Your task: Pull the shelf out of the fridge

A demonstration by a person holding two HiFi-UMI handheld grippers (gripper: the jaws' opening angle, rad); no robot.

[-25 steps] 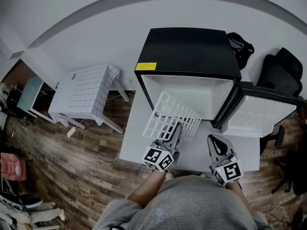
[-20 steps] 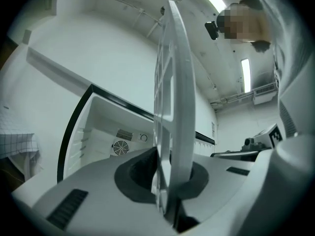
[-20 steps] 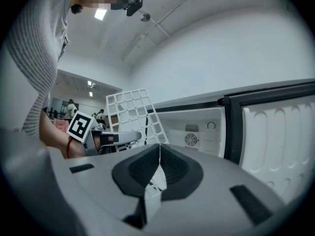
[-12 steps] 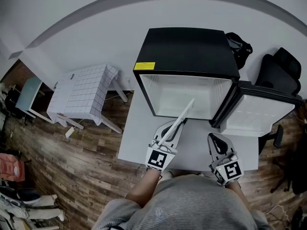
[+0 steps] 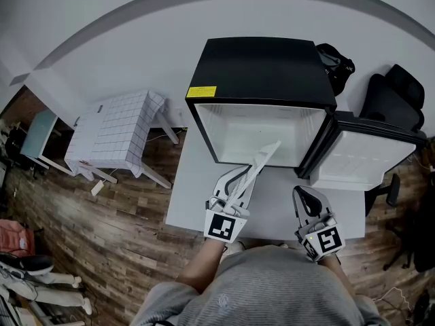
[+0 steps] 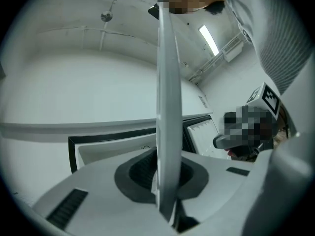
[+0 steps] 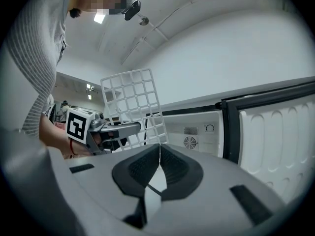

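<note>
The white wire-grid shelf (image 5: 258, 163) stands on edge at centre frame, just in front of the open fridge (image 5: 262, 66), clamped in the left hand-held gripper (image 5: 236, 189). The right hand-held gripper (image 5: 306, 197) is closed and empty.

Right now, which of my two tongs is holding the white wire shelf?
The left tongs: their jaws are clamped on the edge of the white wire-grid shelf. The right tongs are shut with nothing between them.
</note>
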